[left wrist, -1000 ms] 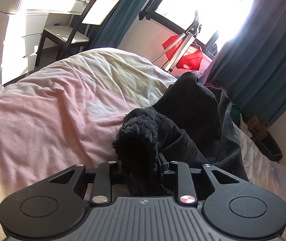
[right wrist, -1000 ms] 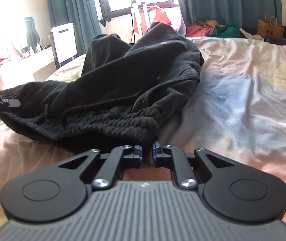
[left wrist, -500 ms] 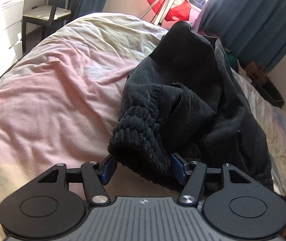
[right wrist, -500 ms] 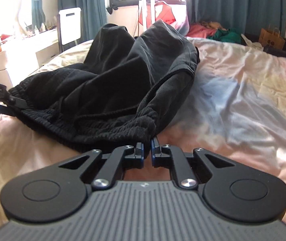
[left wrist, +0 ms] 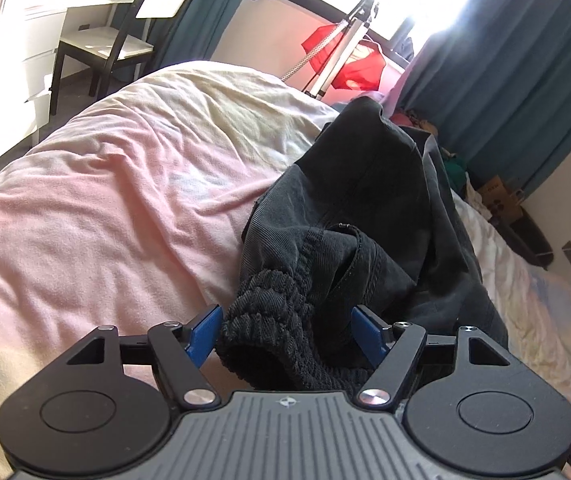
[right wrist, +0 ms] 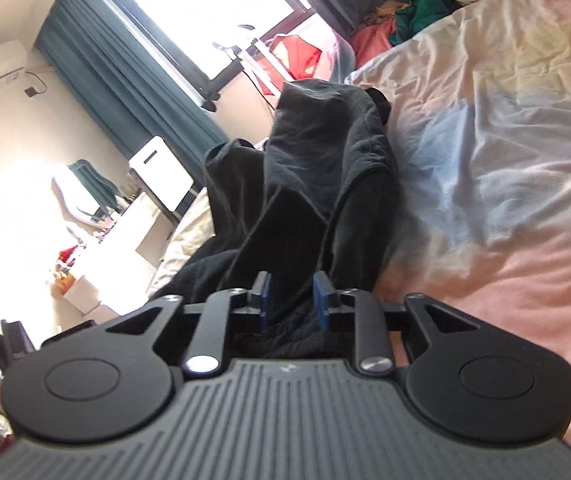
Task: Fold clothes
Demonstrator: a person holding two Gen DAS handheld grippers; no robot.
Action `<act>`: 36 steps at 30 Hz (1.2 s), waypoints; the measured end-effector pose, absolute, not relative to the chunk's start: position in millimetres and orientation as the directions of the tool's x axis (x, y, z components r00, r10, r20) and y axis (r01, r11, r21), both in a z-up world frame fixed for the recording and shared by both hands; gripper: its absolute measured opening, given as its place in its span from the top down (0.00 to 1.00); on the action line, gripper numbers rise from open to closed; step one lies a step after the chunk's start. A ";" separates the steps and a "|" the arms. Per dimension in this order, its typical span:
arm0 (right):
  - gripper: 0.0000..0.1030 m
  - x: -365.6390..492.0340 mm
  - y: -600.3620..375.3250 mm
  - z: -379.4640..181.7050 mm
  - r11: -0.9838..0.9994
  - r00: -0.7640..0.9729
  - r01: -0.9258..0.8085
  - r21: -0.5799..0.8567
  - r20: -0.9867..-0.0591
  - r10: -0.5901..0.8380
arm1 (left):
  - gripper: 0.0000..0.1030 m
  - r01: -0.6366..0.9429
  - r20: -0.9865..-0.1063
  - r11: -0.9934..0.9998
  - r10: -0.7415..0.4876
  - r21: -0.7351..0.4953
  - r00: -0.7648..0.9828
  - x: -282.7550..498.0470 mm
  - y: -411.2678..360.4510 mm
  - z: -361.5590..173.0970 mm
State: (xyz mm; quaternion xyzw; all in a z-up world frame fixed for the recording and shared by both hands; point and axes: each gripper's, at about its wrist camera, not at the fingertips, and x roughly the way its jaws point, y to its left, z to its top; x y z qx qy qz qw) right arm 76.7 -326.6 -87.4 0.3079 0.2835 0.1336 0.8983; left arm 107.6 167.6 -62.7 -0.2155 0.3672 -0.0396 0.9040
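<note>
a black garment [left wrist: 369, 216], seemingly trousers with a ribbed waistband [left wrist: 277, 320], is seen lying crumpled on the pink and cream bedspread [left wrist: 117, 184], its long axis stretched away from both grippers toward the window. the left gripper [left wrist: 287, 332] is found with its jaws opening, the blue pads standing clear on either side of the waistband roll, which sits between them unpressed. the right gripper [right wrist: 290, 300] is likewise opening, with dark cloth lying in its narrower gap; whether the pads touch it cannot be told. both ends of the waistband are judged equally near for regrasping.
</note>
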 end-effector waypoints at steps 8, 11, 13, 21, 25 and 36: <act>0.50 109.9 -313.2 -121.1 0.782 0.747 0.030 0.623 -0.534 0.397 | 0.37 -0.059 -0.689 0.941 -0.201 -0.333 0.696 120.2 153.1 -84.7; 0.46 116.0 -311.5 -131.5 0.789 0.739 0.065 0.611 -0.560 0.373 | 0.46 -0.076 -0.694 0.936 -0.199 -0.344 0.692 123.7 156.3 -92.0; 0.45 120.5 -313.1 -140.9 0.784 0.730 0.090 0.614 -0.576 0.367 | 0.52 -0.090 -0.688 0.925 -0.207 -0.369 0.695 125.8 159.1 -94.5; 0.76 122.4 -310.5 -150.5 0.709 0.715 -0.002 0.705 -0.495 0.494 | 0.82 -0.167 -0.606 0.856 -0.196 -0.488 0.771 133.5 165.4 -76.7; 0.79 108.9 -299.1 -134.7 0.637 0.694 -0.053 0.769 -0.430 0.577 | 0.84 -0.180 -0.527 0.822 -0.164 -0.540 0.834 140.5 182.3 -37.9; 0.78 111.0 -127.8 -109.4 0.384 0.561 -0.269 0.883 -0.181 0.808 | 0.84 -0.293 -0.510 0.889 0.080 -0.353 0.856 226.5 298.5 65.3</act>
